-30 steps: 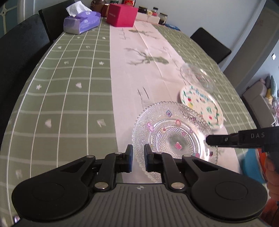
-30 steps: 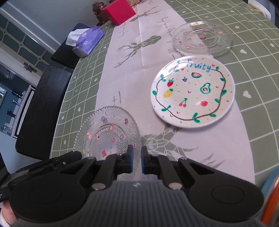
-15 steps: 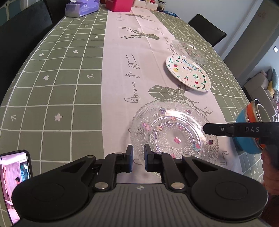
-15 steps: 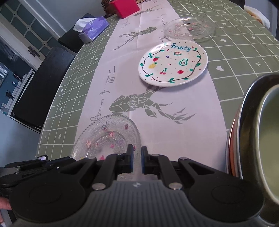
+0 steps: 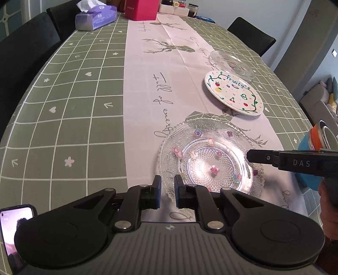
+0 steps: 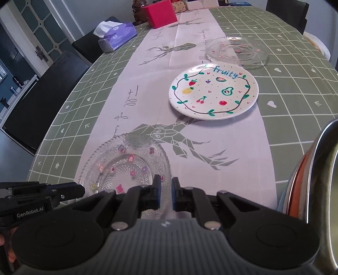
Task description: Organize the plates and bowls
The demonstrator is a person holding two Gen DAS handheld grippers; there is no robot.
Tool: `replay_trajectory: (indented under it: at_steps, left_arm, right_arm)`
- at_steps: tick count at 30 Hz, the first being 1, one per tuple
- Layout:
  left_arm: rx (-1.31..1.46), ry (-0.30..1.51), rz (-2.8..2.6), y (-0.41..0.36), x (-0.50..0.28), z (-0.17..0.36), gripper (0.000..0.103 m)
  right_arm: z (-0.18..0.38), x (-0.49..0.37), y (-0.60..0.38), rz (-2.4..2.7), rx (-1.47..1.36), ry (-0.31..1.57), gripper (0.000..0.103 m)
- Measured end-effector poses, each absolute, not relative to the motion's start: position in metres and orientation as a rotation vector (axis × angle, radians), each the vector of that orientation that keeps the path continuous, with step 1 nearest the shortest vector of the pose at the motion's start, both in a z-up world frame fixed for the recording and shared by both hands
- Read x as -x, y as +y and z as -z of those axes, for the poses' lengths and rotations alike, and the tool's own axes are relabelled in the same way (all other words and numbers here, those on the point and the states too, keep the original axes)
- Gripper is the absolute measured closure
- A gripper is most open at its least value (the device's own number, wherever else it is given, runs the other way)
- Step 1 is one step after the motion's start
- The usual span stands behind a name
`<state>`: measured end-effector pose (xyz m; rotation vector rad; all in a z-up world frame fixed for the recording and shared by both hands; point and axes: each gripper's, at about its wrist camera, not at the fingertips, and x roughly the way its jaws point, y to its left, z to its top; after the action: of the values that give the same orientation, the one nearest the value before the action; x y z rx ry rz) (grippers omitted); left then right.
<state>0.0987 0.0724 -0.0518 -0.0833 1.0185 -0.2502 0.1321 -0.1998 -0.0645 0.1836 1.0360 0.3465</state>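
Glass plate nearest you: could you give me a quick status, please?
Both grippers shut, empty. Glass plate flat on the table, between them. Nothing in the way.

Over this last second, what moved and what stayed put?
Both views pulled back along the table: the left gripper and right gripper now sit at the near glass plate's edge, shut, holding nothing. The Fruity plate and far glass plate stayed.

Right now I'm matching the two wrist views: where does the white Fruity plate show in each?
Left wrist view: the Fruity plate lies right of centre in the upper half, beyond the near glass plate.
Right wrist view: the Fruity plate lies right of centre in the upper half.
Shared landmark: the pink box at the table's far end.
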Motion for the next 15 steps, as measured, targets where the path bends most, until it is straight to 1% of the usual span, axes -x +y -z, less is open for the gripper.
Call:
replay_trajectory:
  at_steps: [15]
  left_arm:
    - [0.045,0.987,0.252,0.0692,-0.0979,0.0522,0.09]
  right_arm:
    - [0.0687,-0.1332,-0.1985,-0.348,-0.175,1.029,0.094]
